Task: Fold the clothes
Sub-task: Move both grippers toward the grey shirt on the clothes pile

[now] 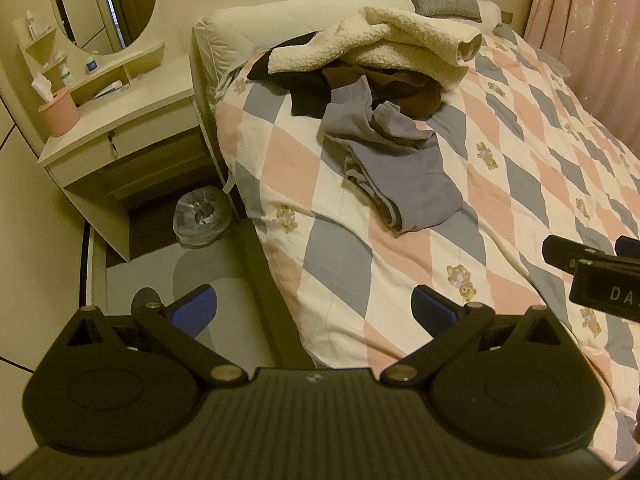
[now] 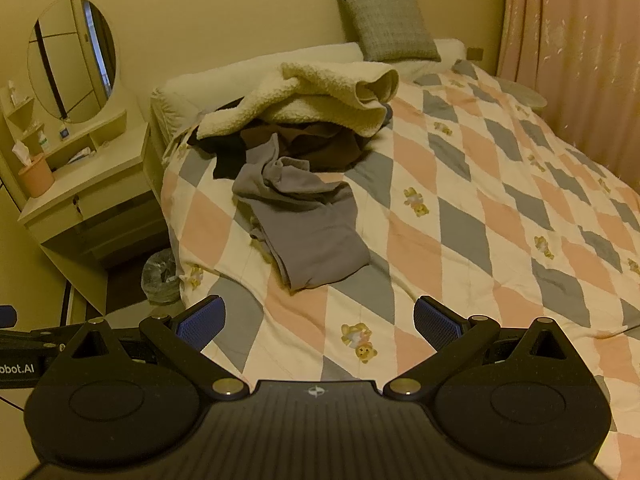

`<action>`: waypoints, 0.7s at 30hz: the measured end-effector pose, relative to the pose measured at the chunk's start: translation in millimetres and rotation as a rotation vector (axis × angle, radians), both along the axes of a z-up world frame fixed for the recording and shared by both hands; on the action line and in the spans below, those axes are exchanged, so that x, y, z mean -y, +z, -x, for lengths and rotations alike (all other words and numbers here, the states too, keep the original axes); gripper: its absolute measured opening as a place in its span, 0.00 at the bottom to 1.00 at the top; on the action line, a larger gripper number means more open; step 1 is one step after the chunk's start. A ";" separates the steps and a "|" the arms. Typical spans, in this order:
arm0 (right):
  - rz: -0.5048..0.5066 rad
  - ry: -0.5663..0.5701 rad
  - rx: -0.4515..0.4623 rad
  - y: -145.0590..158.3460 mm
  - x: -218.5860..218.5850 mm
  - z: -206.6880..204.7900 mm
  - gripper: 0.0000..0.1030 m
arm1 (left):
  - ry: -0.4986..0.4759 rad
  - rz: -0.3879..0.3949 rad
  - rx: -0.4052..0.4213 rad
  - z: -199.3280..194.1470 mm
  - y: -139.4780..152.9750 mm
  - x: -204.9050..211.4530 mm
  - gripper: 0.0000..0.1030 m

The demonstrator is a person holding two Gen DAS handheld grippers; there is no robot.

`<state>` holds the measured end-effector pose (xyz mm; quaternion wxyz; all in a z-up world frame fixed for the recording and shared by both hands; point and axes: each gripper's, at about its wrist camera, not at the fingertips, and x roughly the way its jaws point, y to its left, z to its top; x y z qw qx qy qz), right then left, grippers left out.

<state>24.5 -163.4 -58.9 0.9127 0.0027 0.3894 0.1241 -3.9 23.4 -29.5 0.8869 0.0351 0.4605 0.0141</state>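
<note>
**Both grippers released, clothes pile untouched at head of bed**

Grey-blue garment (image 2: 304, 220) crumpled on the quilt (image 2: 460, 240), left half of the bed, long axis running from the pile down toward the cameras, near end a folded-over lump. Far end tucked against the brown garment (image 2: 320, 148) and black garment (image 2: 224, 160). Cream fleece blanket (image 2: 320, 96) draped on top of those two, rolled edge pointing right.

Left gripper (image 1: 314, 312): jaws spread wide, nothing between pads, hovering over the bed's left edge. Right gripper (image 2: 318, 324): same, wide apart, empty, over the quilt short of the grey-blue garment.

Open room: whole right side and near half of quilt flat and bare of clothing. Left bed edge just beside the pile, drops to floor.

Around: grey cushion (image 2: 386, 24) against the wall, pink curtain (image 2: 572, 60) along the right. Vanity (image 1: 120, 120) with round mirror (image 1: 106, 0) and pink tissue box (image 1: 58, 110) left of bed; lined bin (image 1: 202, 216) on the floor between vanity and bed.
</note>
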 end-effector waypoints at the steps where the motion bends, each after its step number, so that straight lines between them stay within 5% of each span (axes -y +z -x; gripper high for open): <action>1: 0.000 -0.001 -0.005 -0.5 -0.4 -1.5 1.00 | 0.000 0.002 -0.006 -2.1 -1.2 -0.6 1.00; 21: -0.021 -0.054 -0.125 -34.0 3.6 -52.9 1.00 | -0.071 0.013 -0.126 -69.5 -37.6 5.5 1.00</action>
